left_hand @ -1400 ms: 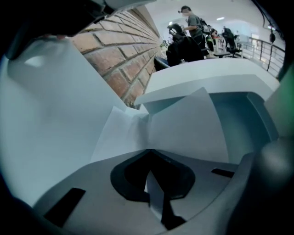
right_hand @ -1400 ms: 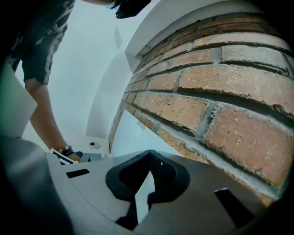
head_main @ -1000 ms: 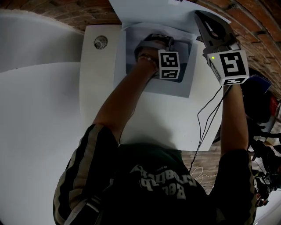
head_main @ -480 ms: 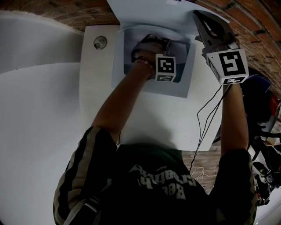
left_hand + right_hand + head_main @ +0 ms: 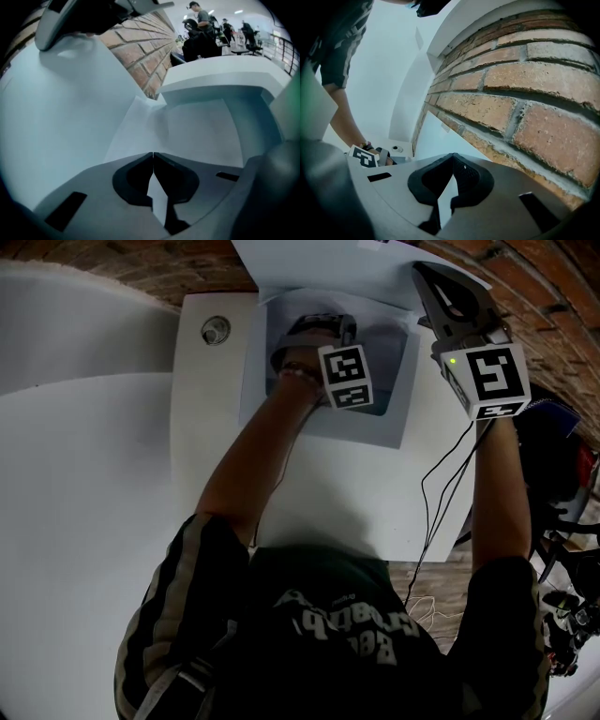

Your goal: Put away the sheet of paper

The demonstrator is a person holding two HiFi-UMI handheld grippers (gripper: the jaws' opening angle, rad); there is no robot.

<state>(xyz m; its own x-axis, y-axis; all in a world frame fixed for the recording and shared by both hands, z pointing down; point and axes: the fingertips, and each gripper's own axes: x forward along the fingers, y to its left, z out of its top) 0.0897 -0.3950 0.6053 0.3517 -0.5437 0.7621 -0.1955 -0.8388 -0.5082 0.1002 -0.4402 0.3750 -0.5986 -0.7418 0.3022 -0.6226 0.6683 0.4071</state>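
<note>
The sheet of paper (image 5: pixel 140 126) lies pale on the floor of an open compartment (image 5: pixel 389 423) in the white desk (image 5: pixel 328 493), one corner bent up against the wall. My left gripper (image 5: pixel 314 329) (image 5: pixel 153 154) reaches down into that compartment, its jaws shut on the sheet's near edge. The right gripper (image 5: pixel 427 273) (image 5: pixel 452 157) is up at the back, shut on the edge of the raised white lid (image 5: pixel 319 263) (image 5: pixel 436 136), which it holds against the brick wall (image 5: pixel 553 296). In the head view the person's arm and the marker cube hide most of the paper.
A round metal fitting (image 5: pixel 215 330) sits in the desk's far left corner. Cables (image 5: pixel 441 493) hang down the desk's right side. A curved white surface (image 5: pixel 75 474) fills the left. People and chairs (image 5: pixel 201 18) show far off in the left gripper view.
My left gripper has shifted a little left and deeper into the compartment. The right gripper and the lid have stayed put.
</note>
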